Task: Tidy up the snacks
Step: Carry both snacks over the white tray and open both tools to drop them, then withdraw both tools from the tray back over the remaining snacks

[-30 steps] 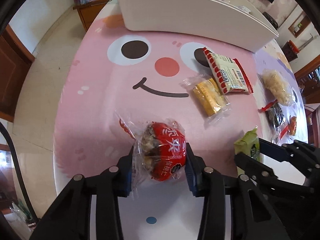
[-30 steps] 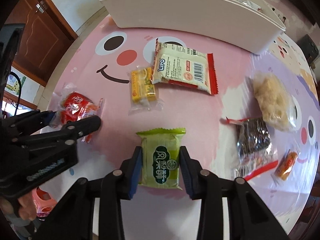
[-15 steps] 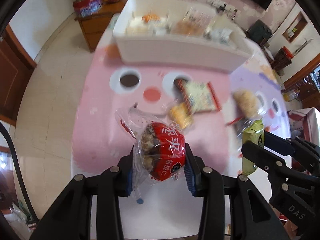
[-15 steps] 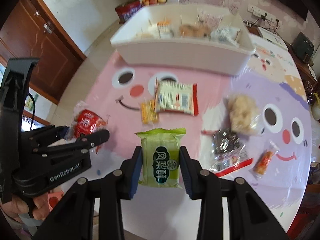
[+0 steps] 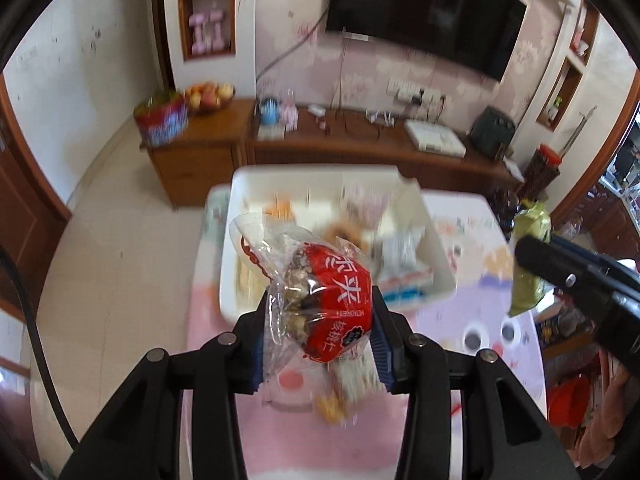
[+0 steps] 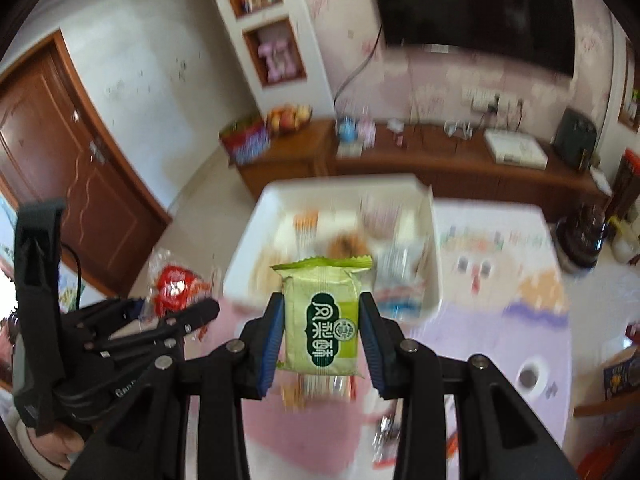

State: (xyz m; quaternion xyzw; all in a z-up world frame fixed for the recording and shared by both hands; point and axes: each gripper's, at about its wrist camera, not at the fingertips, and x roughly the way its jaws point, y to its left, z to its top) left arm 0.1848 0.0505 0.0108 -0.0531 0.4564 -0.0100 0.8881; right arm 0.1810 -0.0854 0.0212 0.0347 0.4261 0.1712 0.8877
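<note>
A red snack in glossy, crinkled clear film is clamped between the left jaws. A matt green foil-type packet is clamped between the right jaws. Beyond both, a smooth white plastic bin and a polished wooden cabinet are seen.

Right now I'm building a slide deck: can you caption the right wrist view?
Right tool grips a green snack packet above the white plastic bin of snacks.

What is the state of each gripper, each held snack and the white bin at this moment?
Left gripper: shut on the red snack.
Red snack: held, off the table.
Right gripper: shut on the green snack.
Green snack: held upright, off the table.
Bin: open-topped, partly filled with snacks.
</note>
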